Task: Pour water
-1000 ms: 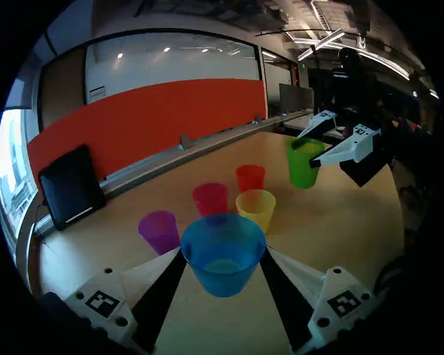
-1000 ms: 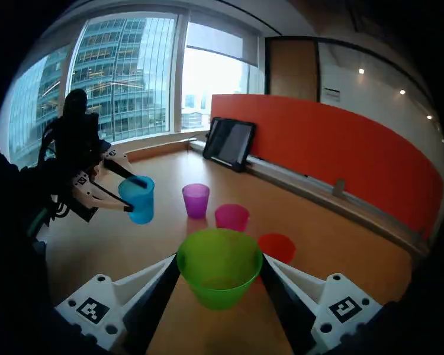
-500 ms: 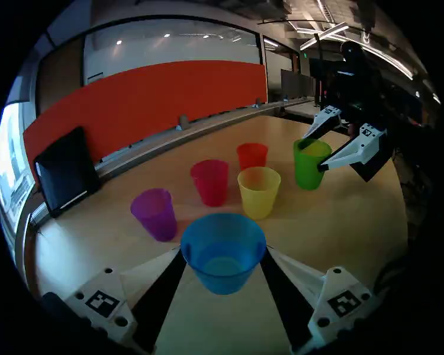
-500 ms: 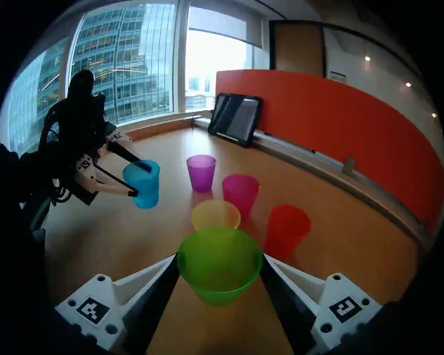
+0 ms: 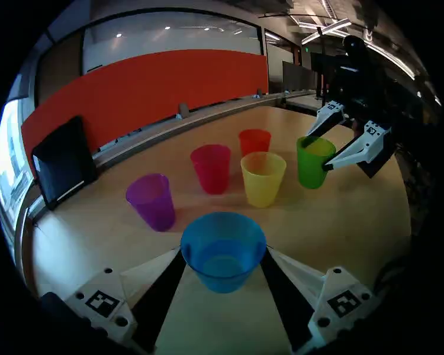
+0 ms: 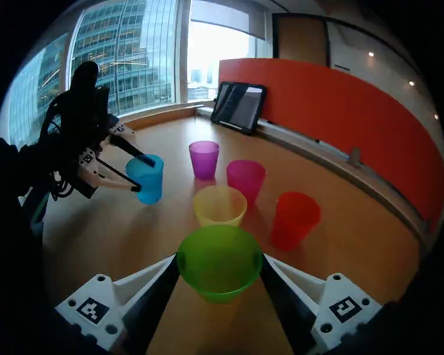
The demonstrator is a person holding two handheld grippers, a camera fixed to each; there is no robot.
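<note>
Mid-table four loose cups (image 5: 262,177); left jaws clamp blue cup (image 5: 223,251), right jaws green cup (image 6: 219,262).

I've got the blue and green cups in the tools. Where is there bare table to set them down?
Bare table runs from the blue cup up to the yellow cup and green cup. Another patch lies between the purple cup and the tablet. Crowded: the purple cup, pink cup, yellow cup and red cup bunch mid-table.

Left gripper (image 5: 222,254): white wedge fingers (image 5: 133,284), black inner faces, square coded tags, screws. Right gripper (image 6: 220,260): identical build.
</note>
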